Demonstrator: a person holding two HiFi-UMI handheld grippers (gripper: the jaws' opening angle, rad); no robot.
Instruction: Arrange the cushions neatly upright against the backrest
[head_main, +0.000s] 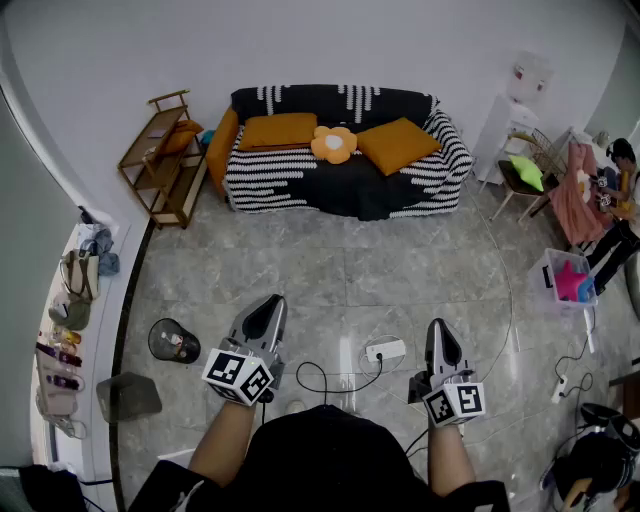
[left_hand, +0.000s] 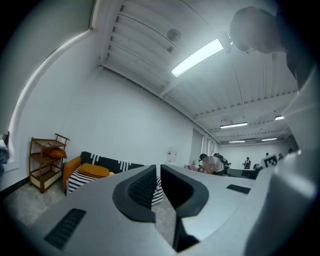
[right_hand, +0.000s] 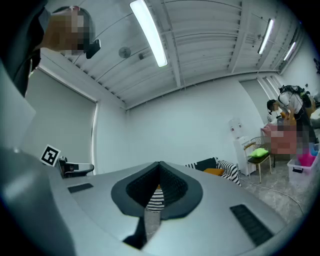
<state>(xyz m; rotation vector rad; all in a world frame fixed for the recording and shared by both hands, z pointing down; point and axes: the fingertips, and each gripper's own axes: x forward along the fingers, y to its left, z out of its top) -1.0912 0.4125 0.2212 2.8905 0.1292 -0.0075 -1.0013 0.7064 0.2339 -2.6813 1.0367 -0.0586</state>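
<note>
At the far left a wooden rack stands against the wall, just beside the left end of the sofa, which wears a black and white striped cover. Lower in the head view, over the grey floor and well apart from the sofa, we hold the left gripper, its tongs brought together with nothing between them (its own view shows only a thin slit of floor and striped cover past the dark pads). On the sofa we count four cushions from left to right. An orange cushion sits at the left arm, a long orange cushion lies along the foot of the backrest on the left half, a flower cushion with a white centre rests in the middle, and a square orange cushion lies turned at an angle on the right half, one corner toward the right arm. Whether the long one leans or lies flat we cannot tell. A white power strip lies on the floor between our two tools. The right gripper hangs level with the left one, its tongs likewise closed on nothing, tips meeting. Farther right stand a chair with a green pad and a clear box.
</note>
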